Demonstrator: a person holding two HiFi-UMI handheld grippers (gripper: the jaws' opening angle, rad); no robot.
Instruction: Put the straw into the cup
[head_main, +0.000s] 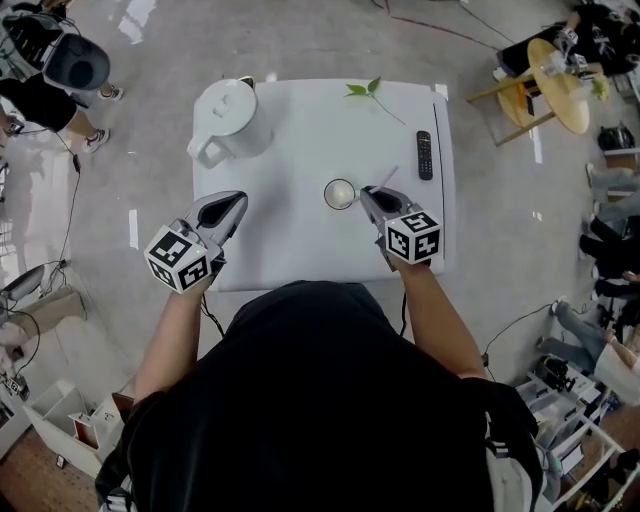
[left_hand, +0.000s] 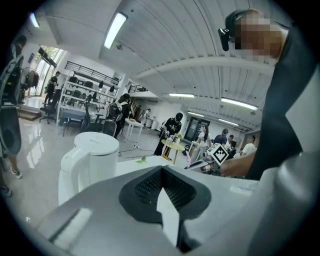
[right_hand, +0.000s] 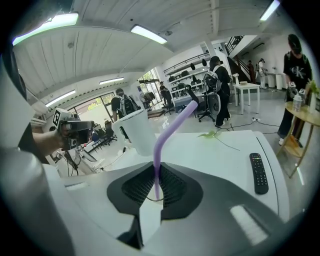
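Observation:
A purple bent straw (right_hand: 161, 142) stands upright between the pads of my right gripper (right_hand: 156, 175), which is shut on its lower end. In the head view the right gripper (head_main: 372, 198) sits just right of the white cup (head_main: 340, 193) in the middle of the table, and the straw (head_main: 386, 180) slants up and to the right. The cup (right_hand: 136, 131) shows close ahead and left of the straw. My left gripper (head_main: 232, 205) hovers over the table's left part, apart from the cup. Its jaws (left_hand: 162, 172) are shut with nothing between them.
A white kettle (head_main: 230, 120) stands at the far left corner of the white table (head_main: 300, 250). A black remote (head_main: 424, 155) lies near the right edge and a green leafy sprig (head_main: 366, 90) at the far edge. People and furniture stand around the room.

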